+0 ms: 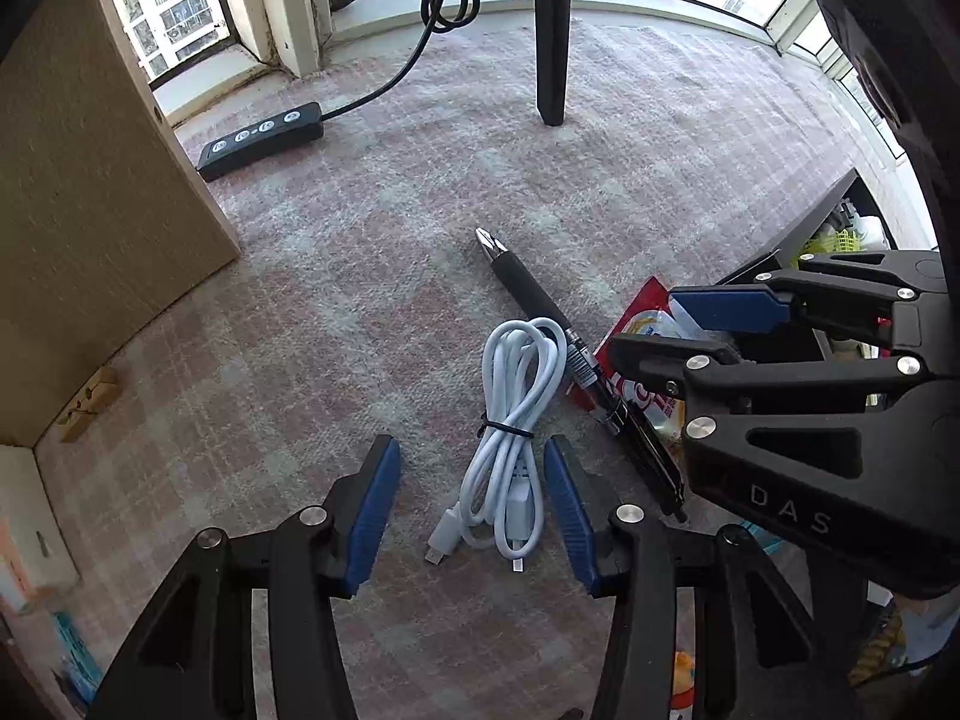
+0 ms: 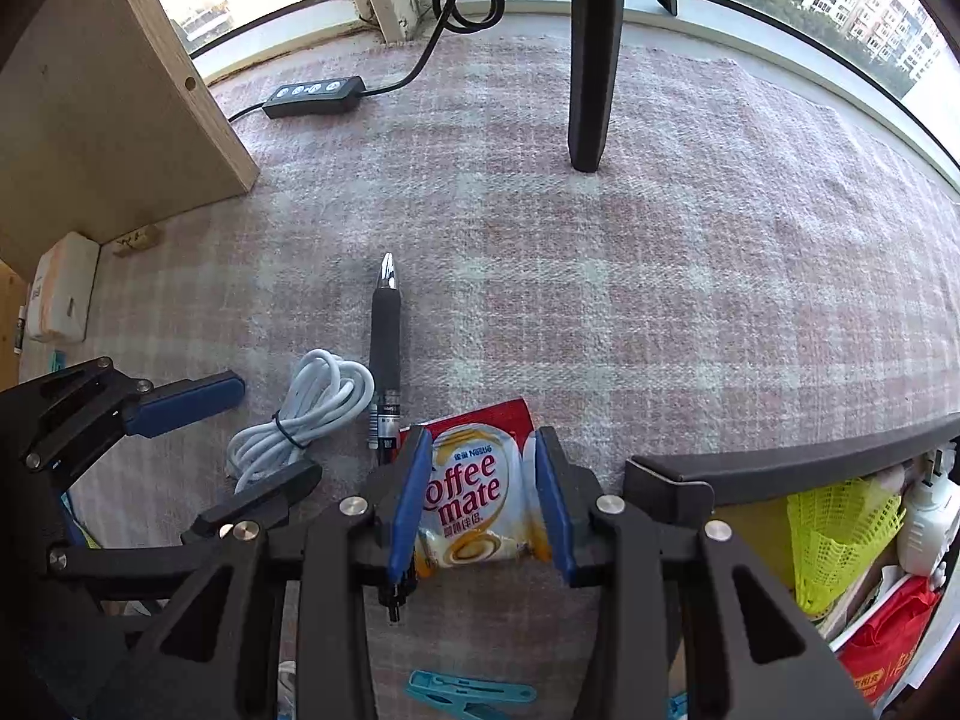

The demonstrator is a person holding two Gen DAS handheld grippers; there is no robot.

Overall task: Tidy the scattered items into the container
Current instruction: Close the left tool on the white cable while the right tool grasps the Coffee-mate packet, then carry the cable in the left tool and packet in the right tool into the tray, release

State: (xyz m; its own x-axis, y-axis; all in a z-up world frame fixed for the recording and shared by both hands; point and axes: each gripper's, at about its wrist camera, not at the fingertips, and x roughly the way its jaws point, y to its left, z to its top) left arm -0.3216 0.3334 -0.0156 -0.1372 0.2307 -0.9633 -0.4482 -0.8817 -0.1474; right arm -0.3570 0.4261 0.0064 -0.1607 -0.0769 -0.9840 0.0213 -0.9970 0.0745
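A coiled white USB cable (image 1: 510, 420) lies on the plaid cloth between the open fingers of my left gripper (image 1: 474, 468); it also shows in the right wrist view (image 2: 300, 414). A black pen (image 1: 540, 312) lies beside it, and shows in the right wrist view (image 2: 384, 348). A red and white Coffee mate sachet (image 2: 474, 492) sits between the pads of my right gripper (image 2: 483, 462), which closes around it; whether the pads press it is unclear. The sachet (image 1: 642, 330) overlaps the pen's end. The black container (image 2: 780, 468) with several items stands at the right.
A black remote with its cord (image 1: 261, 138) lies far left by a wooden panel (image 1: 90, 210). A black chair leg (image 2: 591, 90) stands on the cloth. A teal clothes peg (image 2: 468, 693) lies near me. A tissue pack (image 2: 63, 288) is at the left.
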